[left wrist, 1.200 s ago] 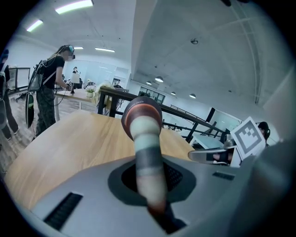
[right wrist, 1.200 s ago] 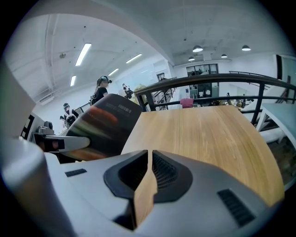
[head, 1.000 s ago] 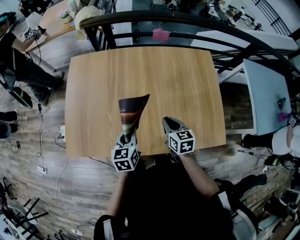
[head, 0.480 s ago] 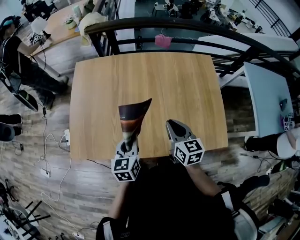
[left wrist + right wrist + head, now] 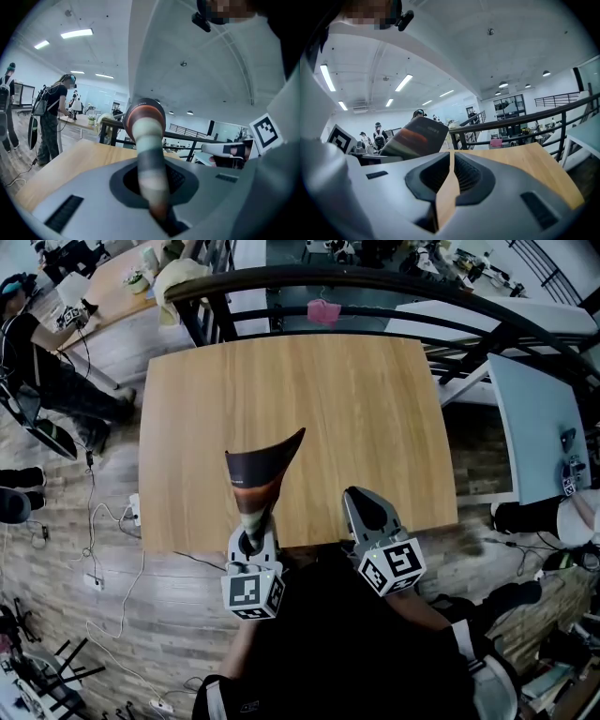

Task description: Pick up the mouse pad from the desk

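- Your left gripper [image 5: 249, 536] has its jaws closed almost fully on the near end of the mouse pad [image 5: 263, 468]. The pad is squeezed into a narrow rolled neck between them.
- From those fingers the pad runs straight out, away from you. Its long axis is in line with the gripper and leans slightly to your right.
- It widens from the neck to a broad dark far edge. The right corner of that edge points toward the far right of the desk [image 5: 366, 399].
- The pad hangs over the near-left part of the desk. In the right gripper view it stands up off the wood, so I judge it clear of the surface.
- Your right gripper [image 5: 362, 509] has its jaws together and holds nothing. It sits beside the pad's right side, apart from it.
- Judgement: the left hand alone carries the load, and the far end is unsupported. The right hand is the nearer one to that free corner.
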The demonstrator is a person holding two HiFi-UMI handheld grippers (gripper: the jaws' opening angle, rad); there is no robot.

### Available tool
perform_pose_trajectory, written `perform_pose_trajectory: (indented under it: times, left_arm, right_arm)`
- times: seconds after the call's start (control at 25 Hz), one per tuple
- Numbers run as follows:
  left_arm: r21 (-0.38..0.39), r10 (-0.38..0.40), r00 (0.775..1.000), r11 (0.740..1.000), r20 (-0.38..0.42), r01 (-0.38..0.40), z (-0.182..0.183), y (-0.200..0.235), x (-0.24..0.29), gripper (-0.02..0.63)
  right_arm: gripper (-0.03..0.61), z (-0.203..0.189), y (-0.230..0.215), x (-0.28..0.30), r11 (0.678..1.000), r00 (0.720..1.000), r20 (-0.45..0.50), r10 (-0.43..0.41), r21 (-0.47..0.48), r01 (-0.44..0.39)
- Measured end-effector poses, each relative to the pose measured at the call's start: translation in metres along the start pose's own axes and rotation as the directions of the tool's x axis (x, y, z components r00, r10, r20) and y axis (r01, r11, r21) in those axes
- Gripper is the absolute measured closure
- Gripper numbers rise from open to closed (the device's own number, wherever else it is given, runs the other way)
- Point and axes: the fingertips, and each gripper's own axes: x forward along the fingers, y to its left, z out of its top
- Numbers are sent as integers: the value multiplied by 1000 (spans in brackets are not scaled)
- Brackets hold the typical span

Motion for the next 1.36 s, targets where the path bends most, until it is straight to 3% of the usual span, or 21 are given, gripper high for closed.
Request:
perform_pose_trajectory:
  times: [1.36]
  left_arm:
    - [-56, -5, 999, 998, -44, 2, -20, -2, 4, 571]
  right_arm:
    - [548, -9, 16, -9, 998, 999, -17, 50, -29, -50]
